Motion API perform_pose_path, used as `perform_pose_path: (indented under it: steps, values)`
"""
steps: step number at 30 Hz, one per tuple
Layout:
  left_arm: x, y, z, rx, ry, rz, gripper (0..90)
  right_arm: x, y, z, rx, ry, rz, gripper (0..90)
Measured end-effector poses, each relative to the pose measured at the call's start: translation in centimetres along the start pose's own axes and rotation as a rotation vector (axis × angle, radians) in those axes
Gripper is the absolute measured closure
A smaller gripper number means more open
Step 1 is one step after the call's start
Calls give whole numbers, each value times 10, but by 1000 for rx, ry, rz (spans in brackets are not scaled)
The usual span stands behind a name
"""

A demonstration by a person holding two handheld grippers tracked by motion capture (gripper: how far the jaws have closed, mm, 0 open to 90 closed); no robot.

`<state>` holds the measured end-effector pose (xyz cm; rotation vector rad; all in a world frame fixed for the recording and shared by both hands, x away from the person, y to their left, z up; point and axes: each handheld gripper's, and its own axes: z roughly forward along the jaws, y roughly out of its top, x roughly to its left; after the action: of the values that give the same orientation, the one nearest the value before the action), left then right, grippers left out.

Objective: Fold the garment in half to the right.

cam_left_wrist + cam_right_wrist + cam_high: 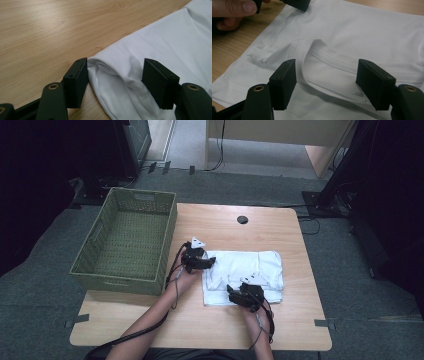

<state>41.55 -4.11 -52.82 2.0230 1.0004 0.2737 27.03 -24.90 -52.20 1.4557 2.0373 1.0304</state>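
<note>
A white folded shirt (245,267) lies on the wooden table (200,325), right of centre. My left gripper (200,259) sits at the shirt's left edge. In the left gripper view its jaws (116,83) stand open, with a rolled fold of the white cloth (120,75) between them, not pinched. My right gripper (239,296) is at the shirt's near edge. In the right gripper view it (327,85) is open over the shirt's collar (329,62), both pads apart from the cloth. The other hand's thumb (234,7) shows at the upper left there.
A green woven basket (122,280) with nothing in it stands on the table's left side, close to my left hand. A dark cable hole (242,219) is near the far edge. Bare wood lies in front of the shirt and to its right.
</note>
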Motion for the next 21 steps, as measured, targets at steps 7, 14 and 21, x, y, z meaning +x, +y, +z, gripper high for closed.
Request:
perform_pose_path:
  steps: [7, 14, 21]
  values:
    - [0, 0, 0, 0, 0, 0, 378, 10, 2, 2, 2, 15, -17, 345]
    - [0, 0, 0, -1, 0, -1, 378, 16, 3, 3, 8, 26, -21, 358]
    - [0, 0, 0, -1, 0, -2, 378, 21, 6, 5, 4, 47, -18, 363]
